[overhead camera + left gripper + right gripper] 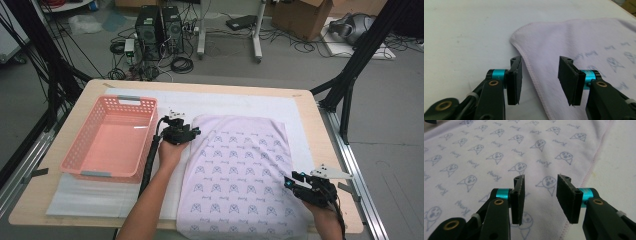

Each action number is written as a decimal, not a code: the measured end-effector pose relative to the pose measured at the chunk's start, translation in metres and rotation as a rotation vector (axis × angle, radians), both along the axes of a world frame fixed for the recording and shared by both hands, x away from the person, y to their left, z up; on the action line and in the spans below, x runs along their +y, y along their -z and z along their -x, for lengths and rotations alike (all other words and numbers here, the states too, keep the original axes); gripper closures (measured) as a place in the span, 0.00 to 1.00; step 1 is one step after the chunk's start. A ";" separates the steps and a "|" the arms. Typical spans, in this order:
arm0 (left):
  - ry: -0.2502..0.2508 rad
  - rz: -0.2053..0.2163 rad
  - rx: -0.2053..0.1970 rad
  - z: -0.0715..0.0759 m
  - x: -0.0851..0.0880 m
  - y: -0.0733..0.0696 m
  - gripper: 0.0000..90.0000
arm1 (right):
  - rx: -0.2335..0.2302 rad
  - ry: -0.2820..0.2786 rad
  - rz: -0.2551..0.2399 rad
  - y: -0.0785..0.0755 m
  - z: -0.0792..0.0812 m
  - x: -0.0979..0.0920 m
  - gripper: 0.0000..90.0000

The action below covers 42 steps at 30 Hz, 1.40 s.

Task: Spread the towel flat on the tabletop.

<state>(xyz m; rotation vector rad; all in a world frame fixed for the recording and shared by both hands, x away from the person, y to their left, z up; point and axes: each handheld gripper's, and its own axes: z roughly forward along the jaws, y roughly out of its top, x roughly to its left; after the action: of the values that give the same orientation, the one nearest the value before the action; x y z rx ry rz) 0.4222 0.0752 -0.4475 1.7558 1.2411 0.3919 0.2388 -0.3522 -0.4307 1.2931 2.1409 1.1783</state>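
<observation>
A pale lilac towel [240,175] printed with small blue faces and lettering lies spread flat on the white mat [300,115] that covers the wooden bench [90,92]; its near edge hangs just over the bench's front. To the left of the towel, well apart from it, a pink plastic basket [82,142] stands on the same mat.

The left hand-held gripper [192,131] sits at the towel's far left corner, pointing toward the cloth. In the left gripper view its jaws stand partly apart, with the stitched edge of the towel [554,57] running between them: the left jaw rests over the white mat just beside the hem, the right jaw over the cloth. The pads do not press on the fabric, so nothing is held.

The right hand-held gripper [296,181] is at the towel's near right side, close to the bench's front corner. In the right gripper view its jaws also stand partly apart above the printed towel [499,157], with the pink-stitched right hem [596,157] just beside the right jaw. No cloth is pinched between the pads.
</observation>
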 end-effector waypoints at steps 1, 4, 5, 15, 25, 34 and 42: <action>-0.006 -0.011 -0.010 -0.002 -0.001 0.001 0.61 | 0.004 0.001 -0.004 0.000 0.000 -0.001 0.64; -0.044 -0.011 0.009 -0.005 -0.001 0.005 0.67 | 0.005 0.008 -0.015 0.000 0.000 -0.002 0.64; -0.048 -0.007 0.020 -0.006 -0.001 0.005 0.70 | 0.003 0.009 -0.015 0.000 -0.001 -0.003 0.64; -0.127 -0.129 0.001 -0.011 0.000 0.001 0.97 | 0.006 0.009 -0.012 0.001 -0.001 -0.003 0.64; -0.034 -0.054 -0.019 -0.003 0.002 -0.011 0.61 | 0.028 0.133 0.028 0.002 -0.047 -0.012 0.66; 0.067 0.005 -0.034 0.003 0.001 -0.012 0.54 | 0.067 0.224 0.054 0.010 -0.125 -0.015 0.67; 0.093 0.023 -0.052 0.014 0.003 -0.017 0.52 | 0.087 0.254 0.087 0.015 -0.157 -0.007 0.98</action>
<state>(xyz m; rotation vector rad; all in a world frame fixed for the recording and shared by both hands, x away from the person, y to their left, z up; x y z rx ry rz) 0.4081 0.0783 -0.4301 1.7658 1.1180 0.3655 0.3957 -0.3597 -0.4457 1.5474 1.9891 0.9321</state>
